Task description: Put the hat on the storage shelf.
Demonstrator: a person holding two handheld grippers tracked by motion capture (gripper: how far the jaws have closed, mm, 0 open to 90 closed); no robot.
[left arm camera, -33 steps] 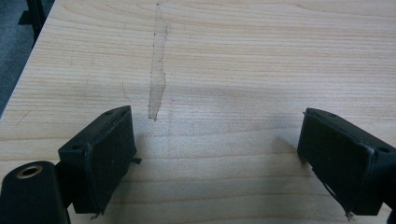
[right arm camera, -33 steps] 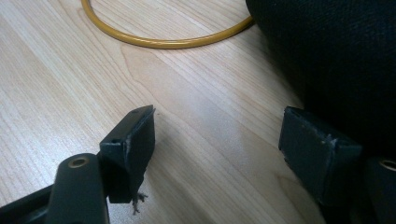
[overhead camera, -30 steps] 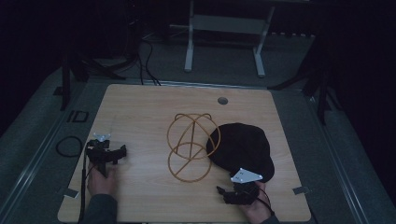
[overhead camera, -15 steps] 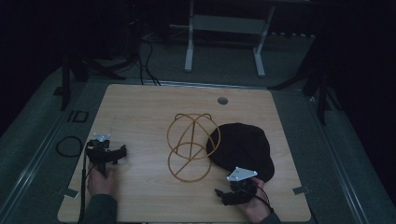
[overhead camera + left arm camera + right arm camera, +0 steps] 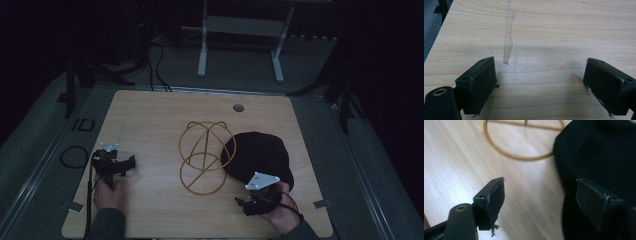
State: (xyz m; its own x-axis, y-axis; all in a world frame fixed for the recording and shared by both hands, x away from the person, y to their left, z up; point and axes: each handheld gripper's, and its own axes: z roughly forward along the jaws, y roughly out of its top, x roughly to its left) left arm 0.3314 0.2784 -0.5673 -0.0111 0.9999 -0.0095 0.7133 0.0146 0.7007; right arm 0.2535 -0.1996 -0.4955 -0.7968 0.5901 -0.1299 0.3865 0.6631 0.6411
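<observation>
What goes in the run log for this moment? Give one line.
left gripper: open, over bare table | right gripper: open, at edge of black cloth | wire hoop frame: beside cloth, untouched

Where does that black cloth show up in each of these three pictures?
High view: the black cloth lies right of centre, beside the wire hoops.
Left gripper view: not in it, just bare table.
Right gripper view: the cloth covers the right side.
Shared landmark: the hoops, left of the cloth.

High view overhead, gripper views near table (image 5: 150, 125)
</observation>
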